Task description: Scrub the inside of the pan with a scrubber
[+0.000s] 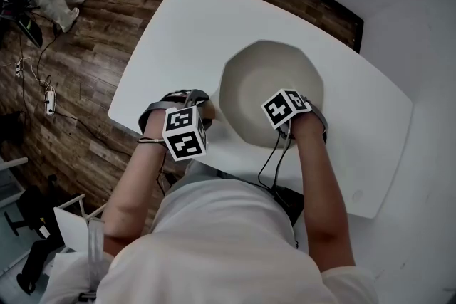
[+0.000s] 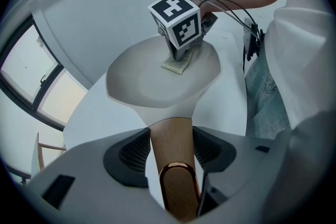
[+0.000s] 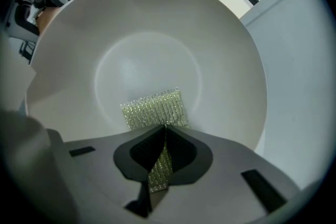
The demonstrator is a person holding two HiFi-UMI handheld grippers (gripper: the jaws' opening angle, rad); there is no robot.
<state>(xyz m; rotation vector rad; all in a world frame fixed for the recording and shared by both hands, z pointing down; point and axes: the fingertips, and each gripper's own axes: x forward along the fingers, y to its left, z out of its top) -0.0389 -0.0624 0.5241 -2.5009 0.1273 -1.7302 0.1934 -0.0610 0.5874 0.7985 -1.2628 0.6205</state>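
Table (image 1: 171,32): white, rounded corners.
Floor (image 1: 92,53): dark wood planks, seen left of the table.
Power strip (image 1: 49,100): white, laid well left of the table.
Window (image 2: 23,60): dark-framed, seen beyond the table.

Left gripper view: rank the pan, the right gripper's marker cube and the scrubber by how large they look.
1. pan
2. marker cube
3. scrubber, partly hidden, so its full size is unsure
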